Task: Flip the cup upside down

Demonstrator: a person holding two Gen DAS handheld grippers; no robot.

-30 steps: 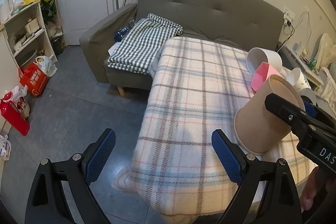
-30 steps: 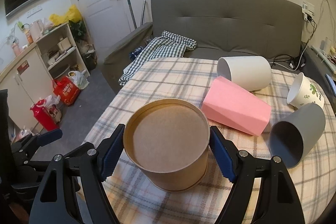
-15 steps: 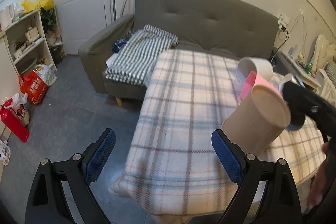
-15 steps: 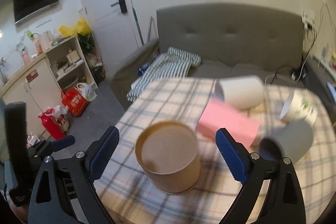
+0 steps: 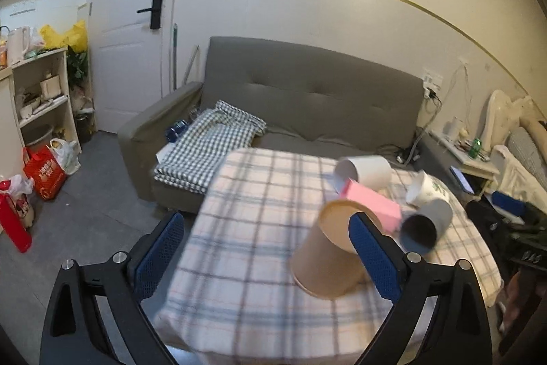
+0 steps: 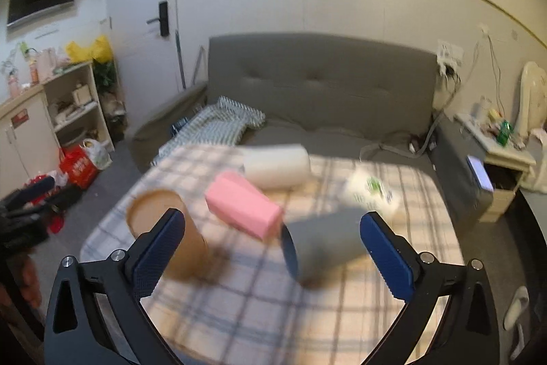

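**Brown paper cup stands inverted on the plaid tabletop**

The brown paper cup (image 5: pixel 328 257) stands mouth down on the checked cloth of the tabletop (image 5: pixel 246 228), its closed base upward, near the front edge. Neither gripper touches it. The left gripper (image 5: pixel 266 257) is spread wide with nothing between its blue pads; the right gripper (image 6: pixel 273 250) is likewise wide and holds nothing. Just behind the cup lies a pink faceted cup (image 5: pixel 372 202) on its side, beside a grey cup (image 5: pixel 427 224) lying with its dark mouth forward. A white cup (image 5: pixel 364 170) lies further back, and a white cup with green print (image 5: pixel 425 190) sits near it. A grey sofa (image 5: pixel 307 91) stands behind the tabletop.
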